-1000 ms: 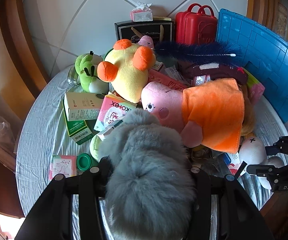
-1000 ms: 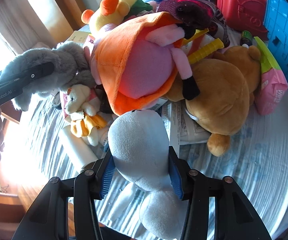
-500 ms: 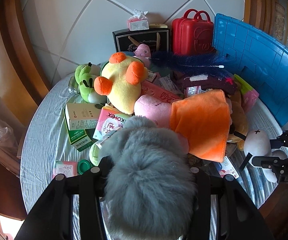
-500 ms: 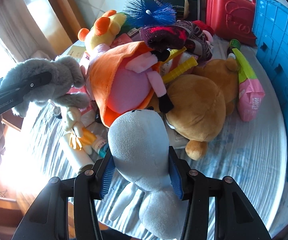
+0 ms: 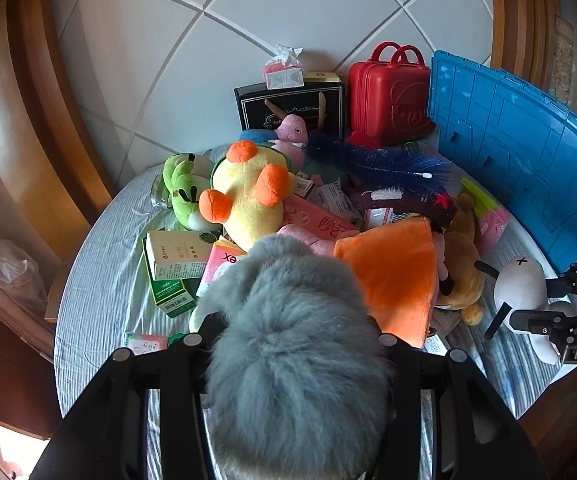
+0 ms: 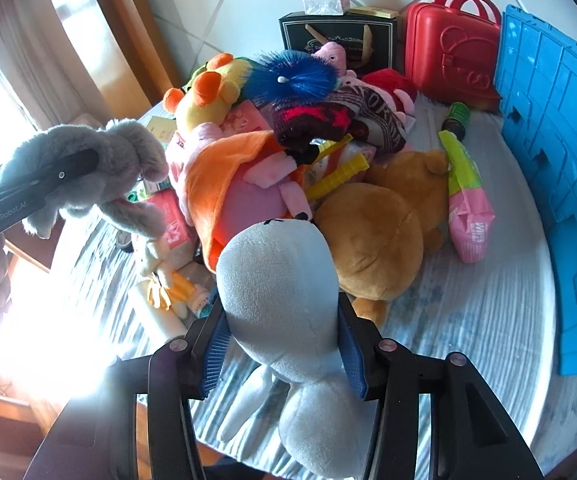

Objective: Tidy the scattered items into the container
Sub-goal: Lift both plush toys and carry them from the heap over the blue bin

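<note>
Left gripper (image 5: 292,344) clamps grey plush (image 5: 296,360) — right gripper (image 6: 284,344) clamps white plush (image 6: 280,288); pouch (image 6: 470,216) reads "WIPES".

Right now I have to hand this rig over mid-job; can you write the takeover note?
Left hand-held gripper: shut on the fluffy grey plush toy, held above the table.
Right hand-held gripper: shut on the pale white plush with black ears, also clear of the striped tablecloth.
Blue plastic crate: at the table's right edge; its inside is not visible.
Done: two toys picked up.
Left: carry both to the crate, then clear the pile: yellow plush duck, orange-dressed pink plush, brown teddy bear, boxes and packets.
</note>
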Demonstrator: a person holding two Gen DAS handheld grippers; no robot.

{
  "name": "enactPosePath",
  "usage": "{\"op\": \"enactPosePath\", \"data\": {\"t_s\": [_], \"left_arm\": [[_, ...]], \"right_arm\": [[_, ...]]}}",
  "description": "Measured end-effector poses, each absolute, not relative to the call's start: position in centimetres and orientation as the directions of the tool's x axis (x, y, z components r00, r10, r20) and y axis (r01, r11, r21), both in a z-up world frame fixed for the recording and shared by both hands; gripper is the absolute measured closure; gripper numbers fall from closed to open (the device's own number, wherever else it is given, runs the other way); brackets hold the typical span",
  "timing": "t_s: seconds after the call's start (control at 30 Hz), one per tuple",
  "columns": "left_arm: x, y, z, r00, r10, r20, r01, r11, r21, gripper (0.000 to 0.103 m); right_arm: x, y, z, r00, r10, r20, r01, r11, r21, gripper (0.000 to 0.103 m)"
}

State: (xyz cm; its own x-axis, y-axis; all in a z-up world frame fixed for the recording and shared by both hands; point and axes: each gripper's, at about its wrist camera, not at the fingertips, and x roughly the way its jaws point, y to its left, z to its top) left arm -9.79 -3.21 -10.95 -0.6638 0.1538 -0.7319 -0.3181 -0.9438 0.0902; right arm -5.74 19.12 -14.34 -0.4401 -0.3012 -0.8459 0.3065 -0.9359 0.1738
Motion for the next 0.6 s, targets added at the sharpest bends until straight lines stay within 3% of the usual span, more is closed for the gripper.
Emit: {"op": "enactPosePath", "data": {"t_s": [0.6], "left_arm": [[-8.9,1.3,-6.8,-0.696,0.152,-0.702,-0.320,-0.941,0.113,0.060]], "right_arm": [[-5.5,22.4,-8.5,-0.516,-0.326,-0.793,0.307,-0.934,0.184,0.055]]}}
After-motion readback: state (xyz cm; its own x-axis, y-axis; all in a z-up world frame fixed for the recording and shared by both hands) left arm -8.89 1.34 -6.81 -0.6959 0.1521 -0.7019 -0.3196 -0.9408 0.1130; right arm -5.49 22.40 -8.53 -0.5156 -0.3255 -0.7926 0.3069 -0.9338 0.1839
